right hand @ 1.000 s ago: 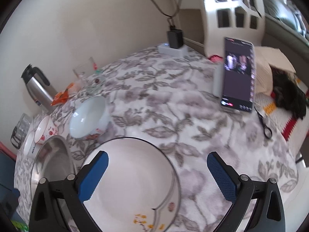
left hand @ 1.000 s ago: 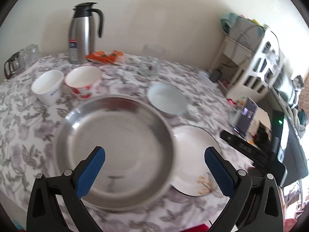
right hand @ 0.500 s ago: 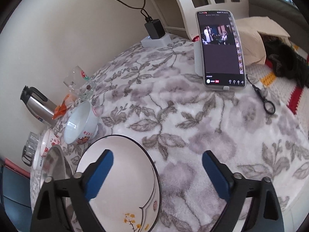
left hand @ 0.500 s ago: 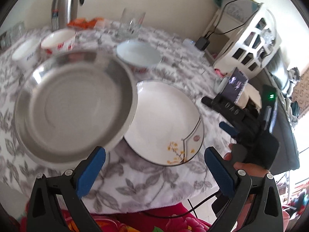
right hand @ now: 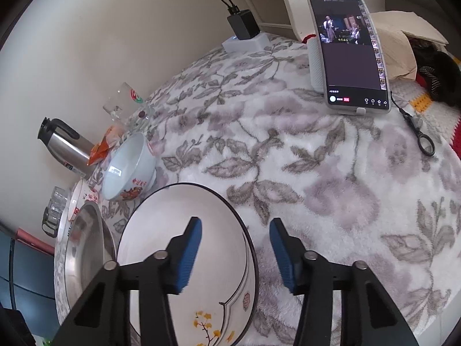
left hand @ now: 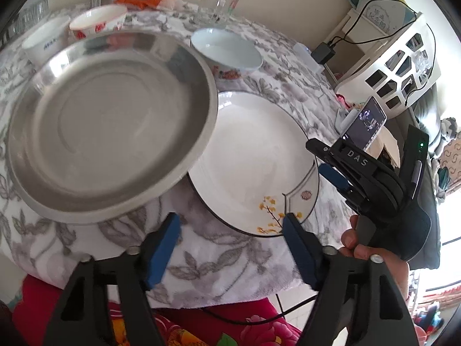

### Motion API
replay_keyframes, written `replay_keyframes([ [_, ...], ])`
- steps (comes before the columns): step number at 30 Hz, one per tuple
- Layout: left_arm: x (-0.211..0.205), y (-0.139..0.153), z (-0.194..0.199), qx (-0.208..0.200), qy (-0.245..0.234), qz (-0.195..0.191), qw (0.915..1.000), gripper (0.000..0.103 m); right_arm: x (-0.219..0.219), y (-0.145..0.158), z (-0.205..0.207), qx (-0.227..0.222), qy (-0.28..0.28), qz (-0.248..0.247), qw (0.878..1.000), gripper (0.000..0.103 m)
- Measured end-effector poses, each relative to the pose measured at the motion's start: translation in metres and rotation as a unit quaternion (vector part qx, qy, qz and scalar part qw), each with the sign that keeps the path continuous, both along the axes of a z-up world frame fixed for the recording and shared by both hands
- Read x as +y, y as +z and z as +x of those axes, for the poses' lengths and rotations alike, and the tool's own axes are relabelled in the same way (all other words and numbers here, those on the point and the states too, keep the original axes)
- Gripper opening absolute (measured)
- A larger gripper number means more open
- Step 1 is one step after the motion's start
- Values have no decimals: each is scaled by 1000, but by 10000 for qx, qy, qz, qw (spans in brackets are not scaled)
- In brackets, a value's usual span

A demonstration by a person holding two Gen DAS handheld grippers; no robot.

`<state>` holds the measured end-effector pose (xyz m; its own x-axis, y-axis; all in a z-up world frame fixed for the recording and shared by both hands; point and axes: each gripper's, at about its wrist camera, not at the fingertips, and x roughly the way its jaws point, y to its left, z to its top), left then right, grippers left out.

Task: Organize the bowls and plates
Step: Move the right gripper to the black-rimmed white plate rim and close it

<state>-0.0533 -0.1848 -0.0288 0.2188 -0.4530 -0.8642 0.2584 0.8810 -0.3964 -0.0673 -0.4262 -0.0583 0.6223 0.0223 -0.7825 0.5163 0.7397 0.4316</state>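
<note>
Your left gripper [left hand: 230,227] hangs over the near edge of the table [left hand: 86,245], pointing steeply down; its blue pads [left hand: 162,248] stand apart and have just been closing, with only the flowered cloth and the near rim of the white plate [left hand: 253,158] between them; nothing is pinched. Your right gripper [right hand: 234,245] sits over the right side of the same white plate [right hand: 161,248]; its jaws have also just been closing and stand partly apart; the plate's right rim runs up through the gap, the left pad over the plate's face, the right pad over the cloth; you cannot tell from either view whether a pad touches the rim; no squeeze shows.

In the left wrist view the right gripper [left hand: 331,173] shows at the plate's far right edge, a hand [left hand: 374,256] on its handle.

The white plate lies flat on the table, yellow blossom and red seal at its near side; the steel dish [left hand: 109,121] lies to its left, its rim overlapping the plate's left edge. Behind the plate stands a pale blue bowl [left hand: 226,47] with red print; further left a red-patterned bowl [left hand: 98,23] and a white bowl [left hand: 46,37], side by side. A steel flask [right hand: 64,144], a glass [left hand: 219,3] and an orange packet [left hand: 144,0] sit at the back; a phone [right hand: 350,49], screen lit, leans upright at the right.
</note>
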Motion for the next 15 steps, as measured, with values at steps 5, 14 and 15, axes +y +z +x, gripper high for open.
replay_keyframes([
  [5,-1,-16,4,307,184,40,9994,52,3,-5,3,33,101,57,9999,40],
  [14,-7,-32,14,392,417,145,9983,29,-1,-14,3,106,46,122,9999,22],
  [15,-7,-33,14,388,439,132,9982,28,-2,-16,3,127,38,159,9998,20],
])
